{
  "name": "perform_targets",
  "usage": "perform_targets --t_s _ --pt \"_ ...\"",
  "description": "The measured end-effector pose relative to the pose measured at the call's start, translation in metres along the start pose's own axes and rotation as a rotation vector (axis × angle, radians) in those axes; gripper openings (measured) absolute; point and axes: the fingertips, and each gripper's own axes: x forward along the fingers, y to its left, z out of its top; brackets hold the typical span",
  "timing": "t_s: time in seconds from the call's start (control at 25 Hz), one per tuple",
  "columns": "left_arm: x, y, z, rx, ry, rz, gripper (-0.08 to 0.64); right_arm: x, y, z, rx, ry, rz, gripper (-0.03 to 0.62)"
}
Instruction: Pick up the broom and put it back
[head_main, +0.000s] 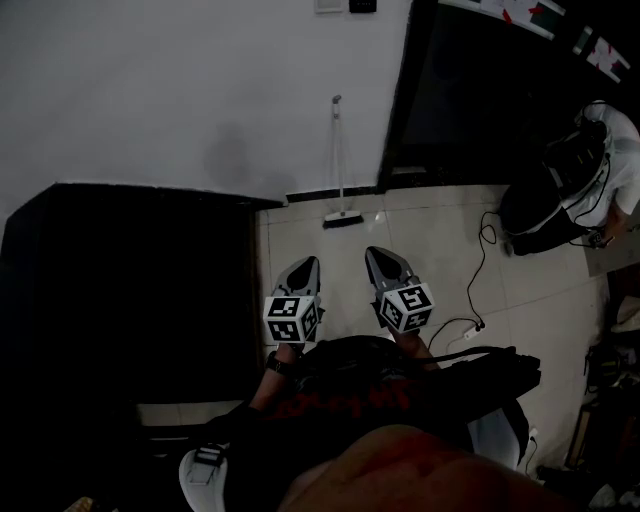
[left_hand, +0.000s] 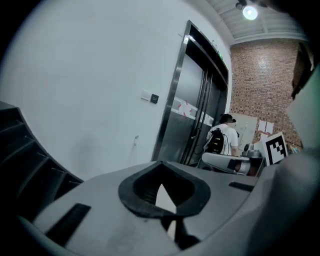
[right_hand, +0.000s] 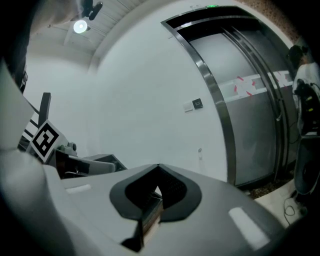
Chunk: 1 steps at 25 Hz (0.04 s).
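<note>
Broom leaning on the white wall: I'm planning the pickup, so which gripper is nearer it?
Right, narrowly. The right gripper sits just below-right of the grey long-handled broom in the head view; the left gripper sits below-left, slightly farther back.

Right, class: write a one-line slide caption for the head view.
Grey left tongs and right tongs, both shut and empty, point toward a slim long-handled broom standing against the white wall.

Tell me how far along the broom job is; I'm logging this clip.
Done: nothing can be confirmed. The broom stands upright against the wall, bristles on the floor, so it is either already put back or not yet picked up.
In hand: nothing. The left gripper and right gripper are both shut, empty and short of it.
Left: if not started, reach, grasp, lift and return it.
</note>
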Motion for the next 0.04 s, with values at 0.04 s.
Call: perform_targets --t_s 0.04 --pt "0.0001 -0.0002 -0.0002 -0.001 0.002 0.000 0.005 0.0004 0.0000 0.0002 0.000 0.001 0.001 0.000"
